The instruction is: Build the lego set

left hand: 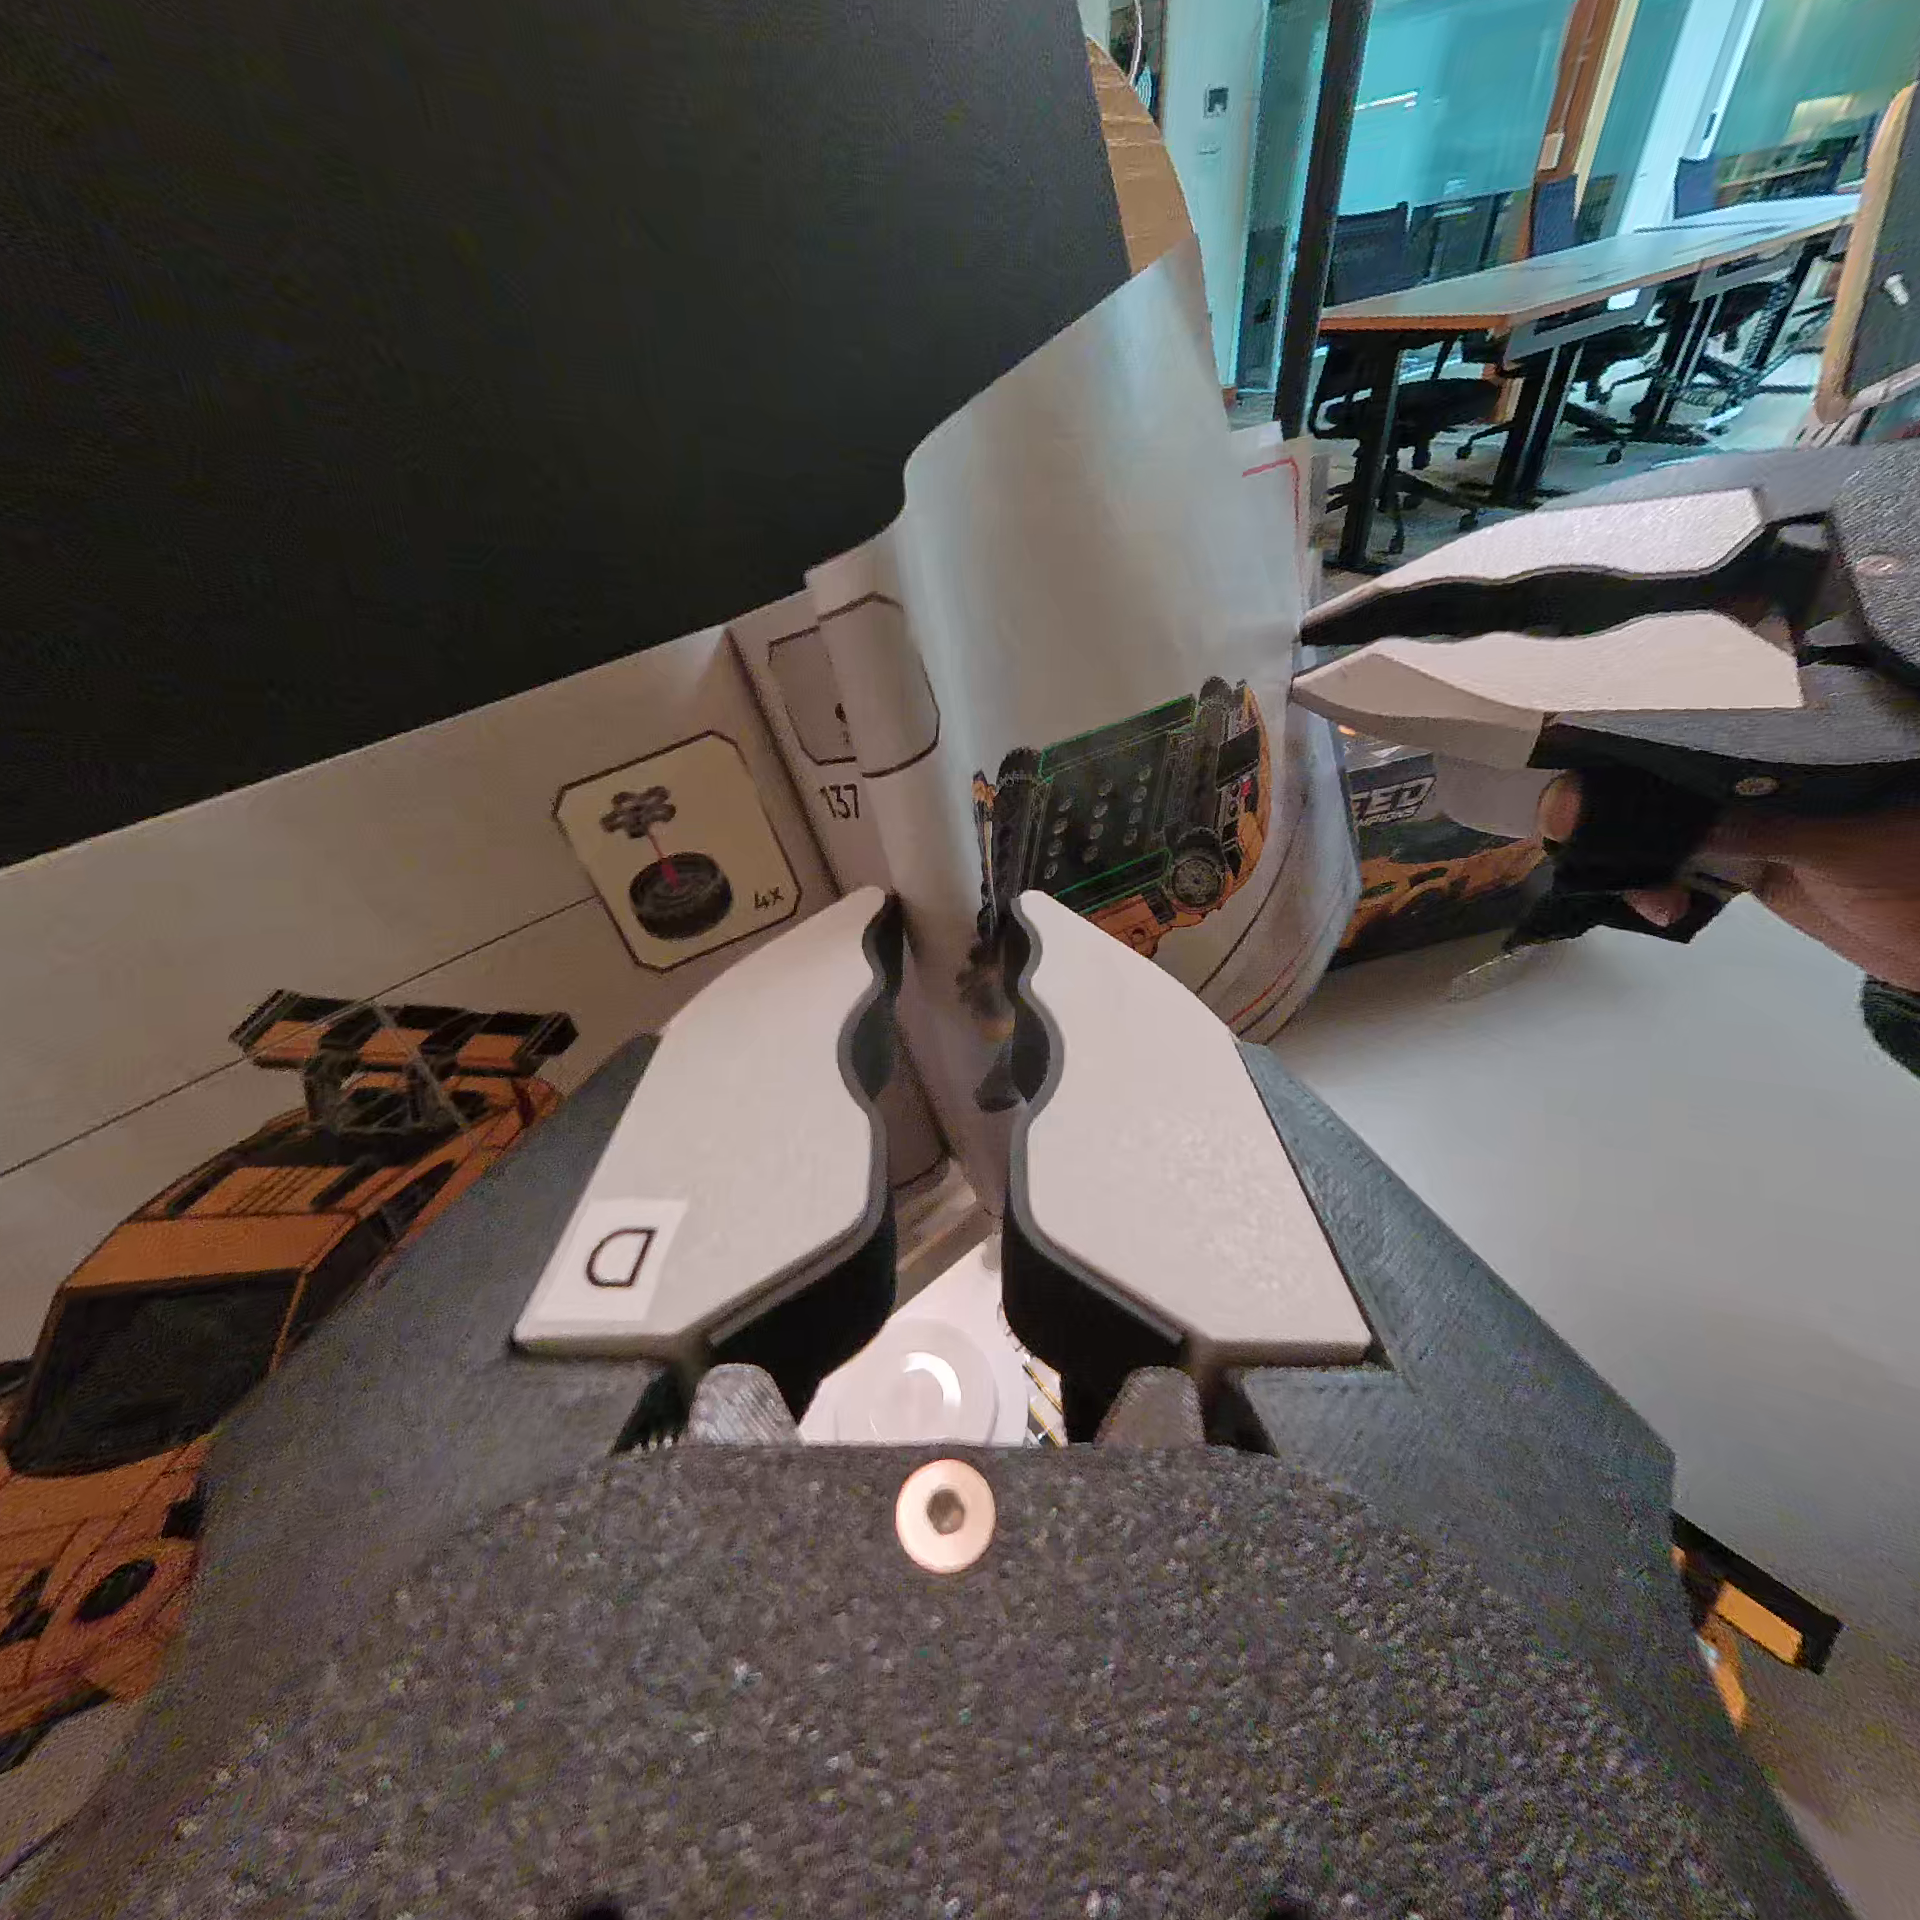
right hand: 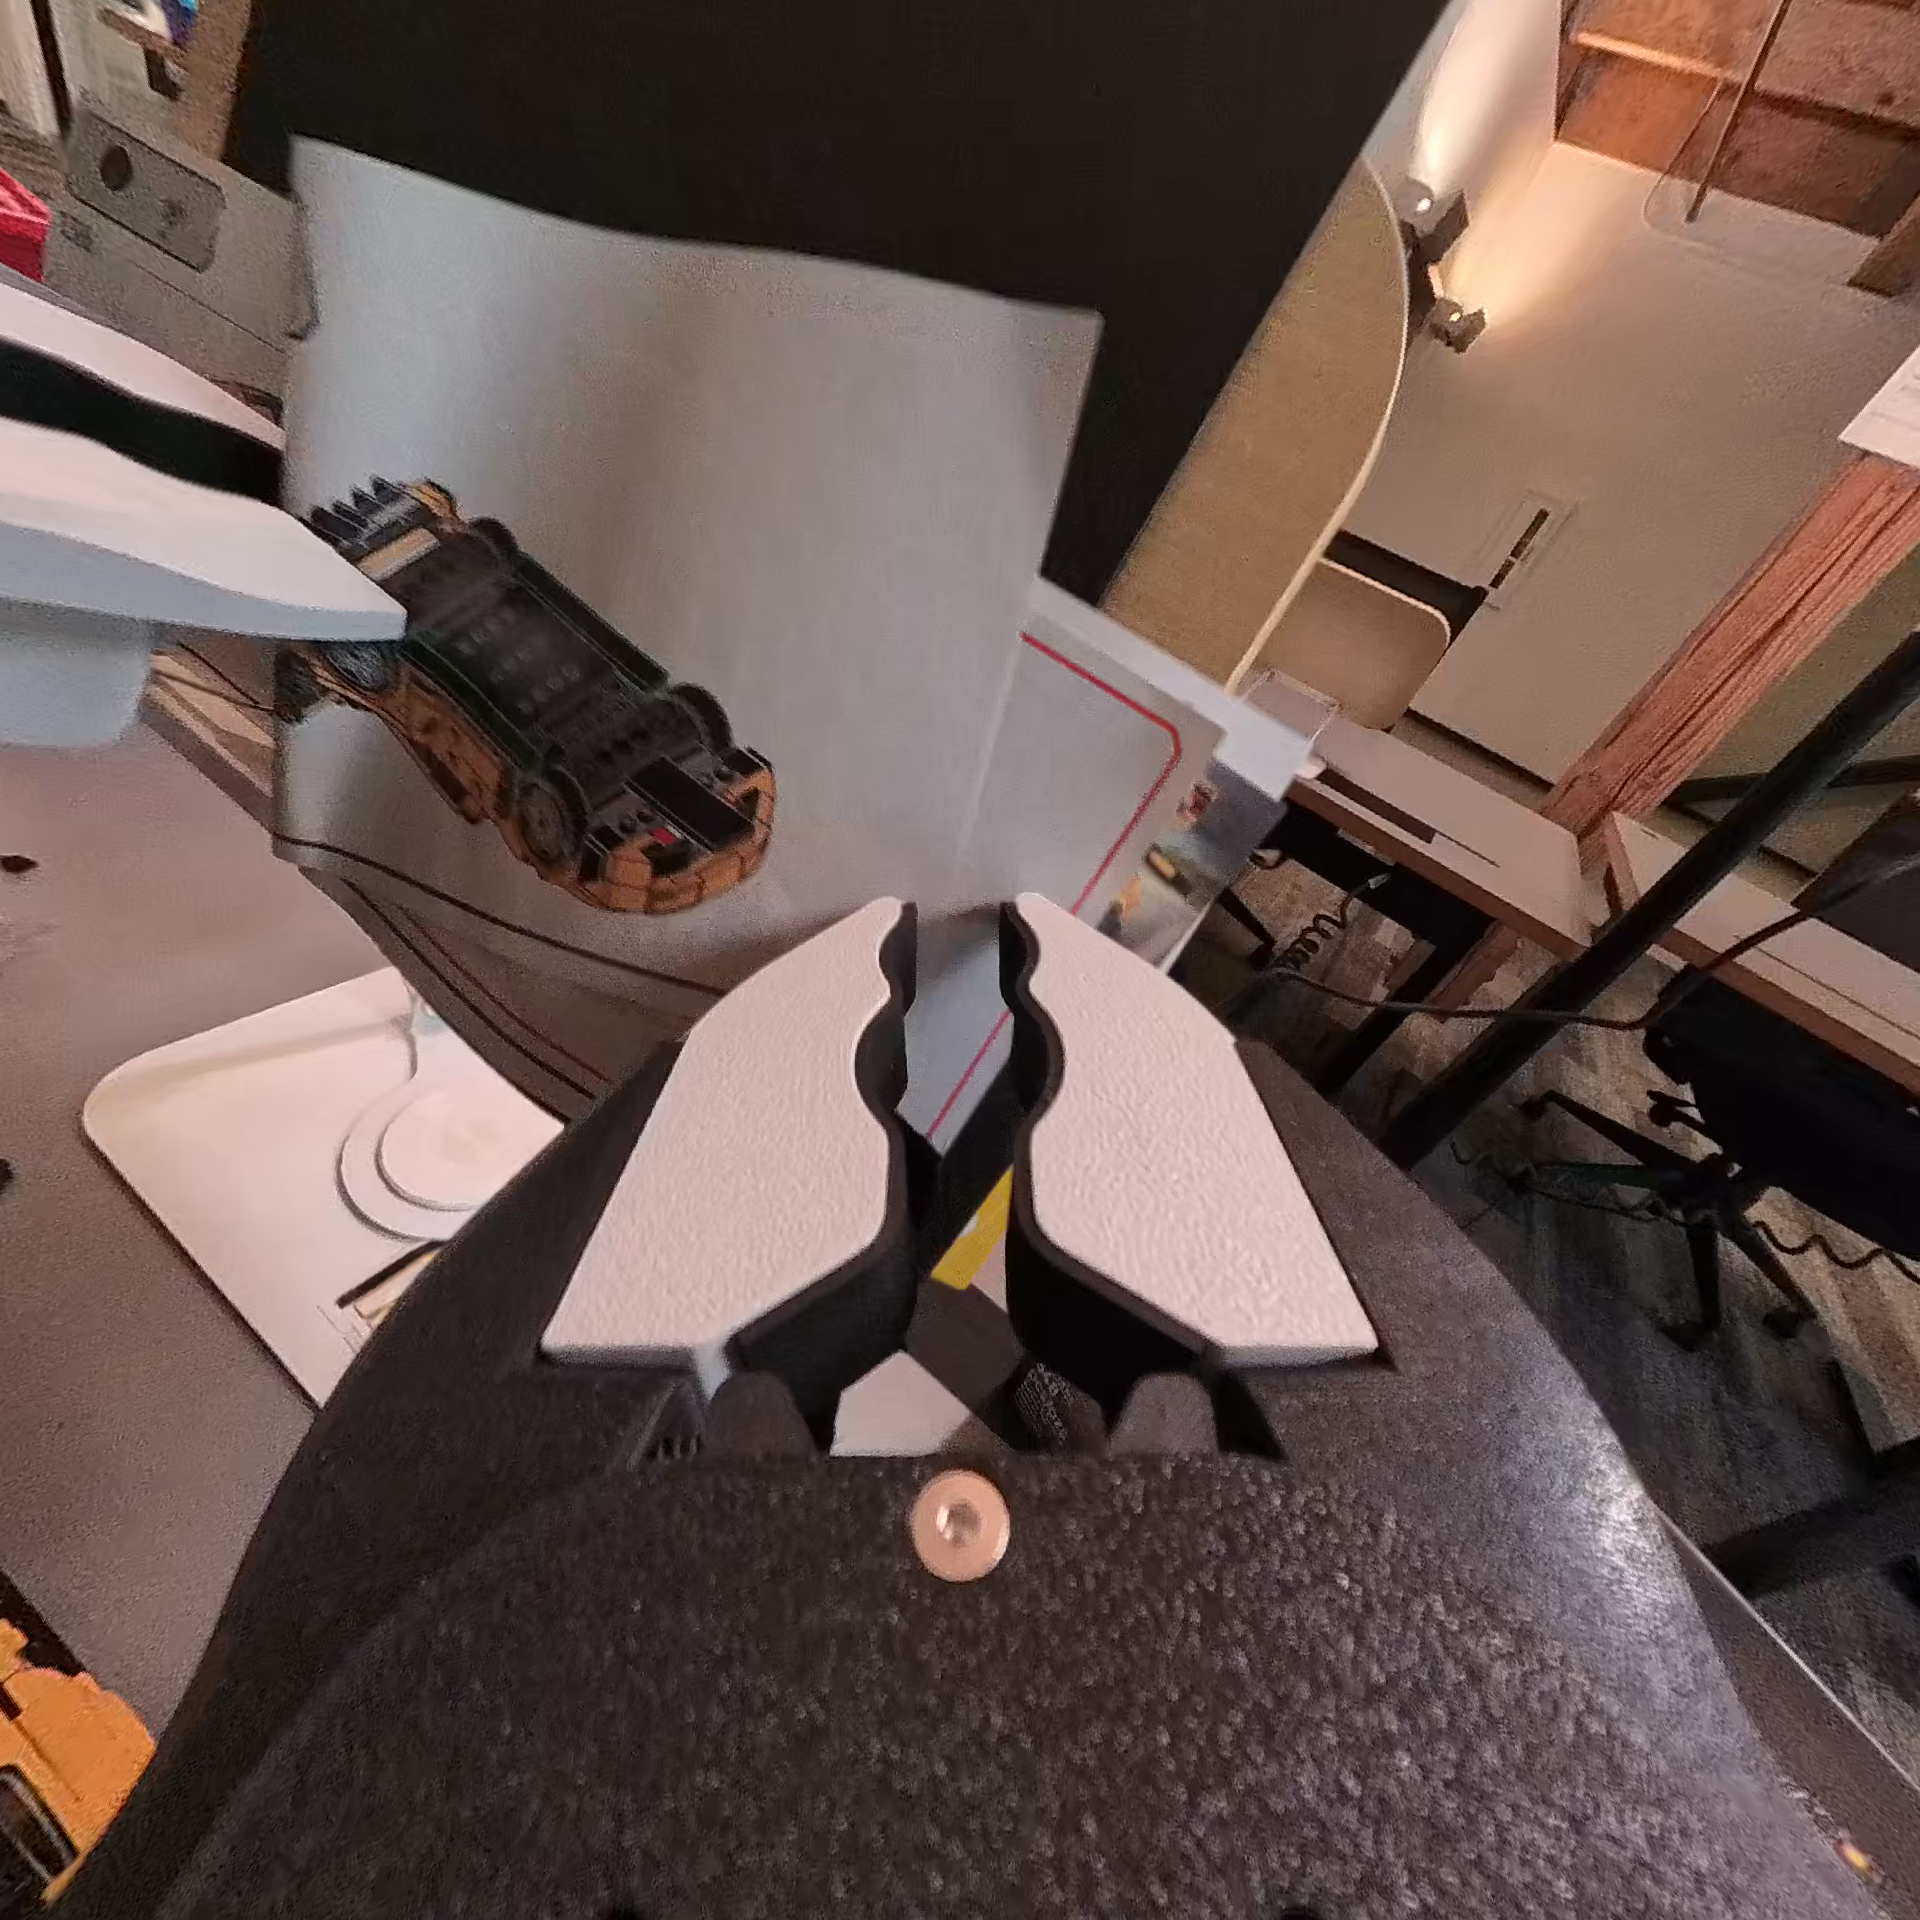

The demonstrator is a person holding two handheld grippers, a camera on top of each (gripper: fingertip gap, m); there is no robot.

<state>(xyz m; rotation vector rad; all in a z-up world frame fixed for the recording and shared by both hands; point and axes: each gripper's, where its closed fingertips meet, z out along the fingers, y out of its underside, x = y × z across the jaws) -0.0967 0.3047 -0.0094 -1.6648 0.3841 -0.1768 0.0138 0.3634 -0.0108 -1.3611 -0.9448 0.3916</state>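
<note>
- Grey paper is what it's all about right now: a page of the instruction booklet [left hand: 1081, 582] stands up on edge, curling, its long edge running up and away from the left gripper [left hand: 951, 914].
- Left jaws are nearly together with that page's lower edge between them; looks pinched, but I can't tell for sure.
- Right gripper [right hand: 958, 920] has narrow jaws too, around the page's outer edge with the red line. Contact isn't clear.
- From the left view the right gripper [left hand: 1299, 655] comes in sideways, tips at the page's far edge, so it looks better placed to flip it.
- Left view shows the flat open page [left hand: 312, 935] on the bench [left hand: 1507, 1195] and the set's box [left hand: 1423, 873] behind; right view instead shows a white lamp base [right hand: 270, 1164].
</note>
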